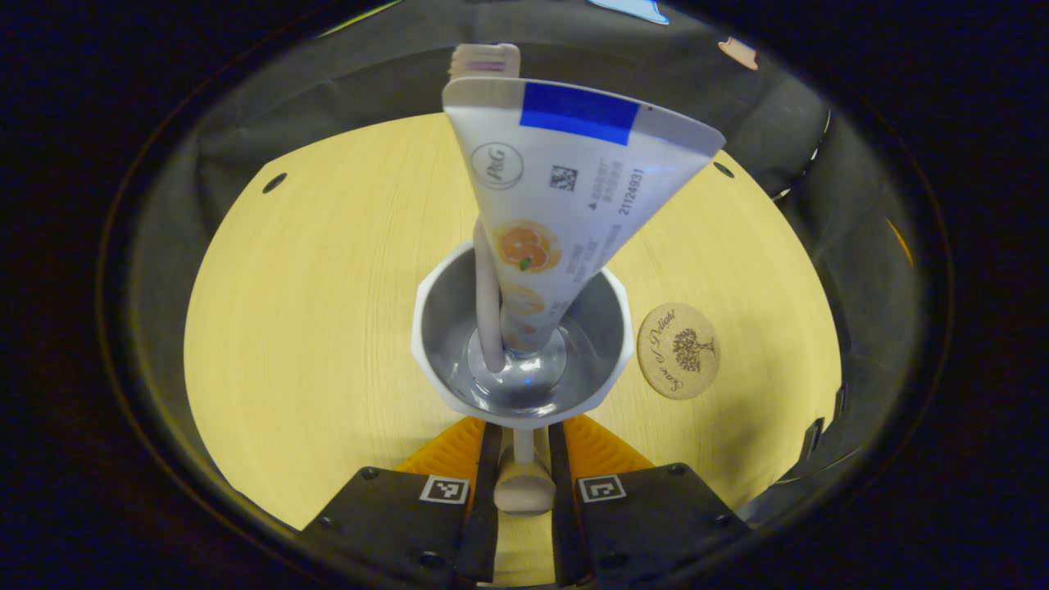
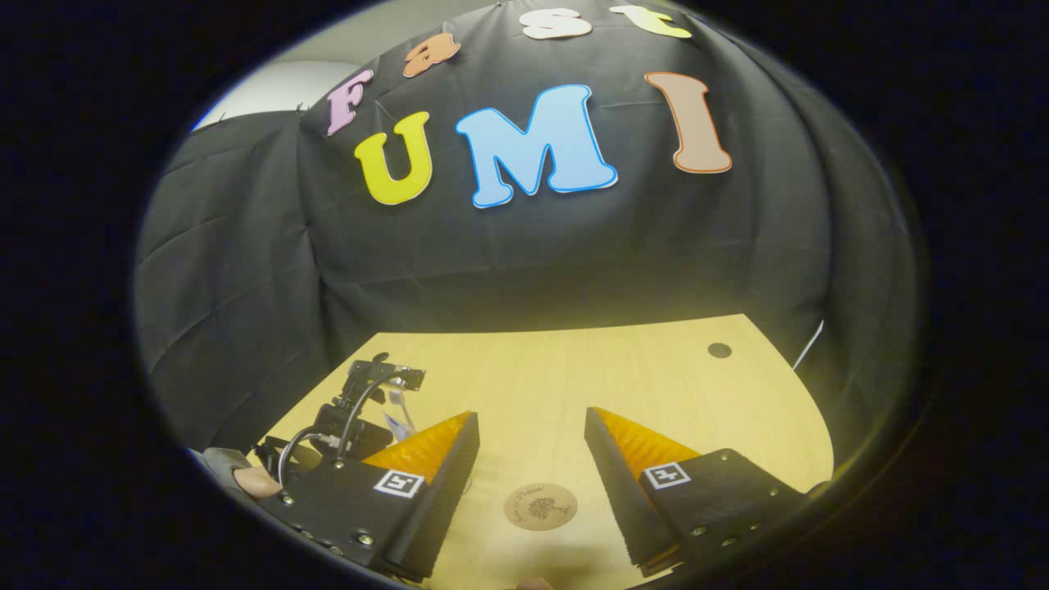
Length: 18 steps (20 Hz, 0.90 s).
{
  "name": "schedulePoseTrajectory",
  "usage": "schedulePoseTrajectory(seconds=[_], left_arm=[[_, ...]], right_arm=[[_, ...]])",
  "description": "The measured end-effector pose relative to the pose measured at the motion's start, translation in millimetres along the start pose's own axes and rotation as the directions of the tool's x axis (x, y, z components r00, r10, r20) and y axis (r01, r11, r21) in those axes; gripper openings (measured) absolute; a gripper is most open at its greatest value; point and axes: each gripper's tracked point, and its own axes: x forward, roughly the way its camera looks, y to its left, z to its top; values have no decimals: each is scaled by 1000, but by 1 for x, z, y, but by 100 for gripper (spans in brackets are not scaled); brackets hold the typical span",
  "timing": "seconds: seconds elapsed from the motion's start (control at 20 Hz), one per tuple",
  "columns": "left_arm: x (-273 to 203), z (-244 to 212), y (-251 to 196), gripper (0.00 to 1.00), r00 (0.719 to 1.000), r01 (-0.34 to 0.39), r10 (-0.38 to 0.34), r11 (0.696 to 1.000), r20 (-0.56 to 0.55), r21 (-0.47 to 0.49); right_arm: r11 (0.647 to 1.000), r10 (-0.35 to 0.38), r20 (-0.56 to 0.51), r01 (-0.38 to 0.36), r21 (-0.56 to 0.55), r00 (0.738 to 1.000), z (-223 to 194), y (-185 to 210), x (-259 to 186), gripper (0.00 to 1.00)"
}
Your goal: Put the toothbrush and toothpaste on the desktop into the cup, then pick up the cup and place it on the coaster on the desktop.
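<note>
In the left gripper view a white cup (image 1: 432, 321) with a glossy grey inside stands upright just ahead of my left gripper (image 1: 523, 428). The gripper is shut on the cup's handle (image 1: 523, 485). A white toothpaste tube (image 1: 565, 197) stands cap-down in the cup, and a pale toothbrush (image 1: 488, 305) leans beside it, bristle head up. I cannot tell whether the cup rests on the desktop or hangs above it. The round cork coaster (image 1: 678, 351) lies flat just right of the cup. My right gripper (image 2: 530, 419) is open above the coaster (image 2: 540, 506), holding nothing.
The light wooden desktop (image 1: 311, 311) has small dark holes near its far corners (image 2: 719, 350). Black cloth walls it on the far side and both sides. In the right gripper view the other gripper's rig (image 2: 365, 397) and a hand (image 2: 246, 479) sit at the left.
</note>
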Motion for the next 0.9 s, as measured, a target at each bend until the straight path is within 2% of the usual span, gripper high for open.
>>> schedulePoseTrajectory(seconds=[0.2, 0.9], left_arm=[[-6, 3, -17, 34, 1000, 7, -8, 999, 28, 37], [-6, 14, -114, 34, 992, 115, -120, 985, 30, 131]], right_arm=[[1000, -8, 6, 8, 6, 1000, 1, -3, -4, 82], [996, -79, 23, 78, 39, 997, 1, -39, -28, 82]])
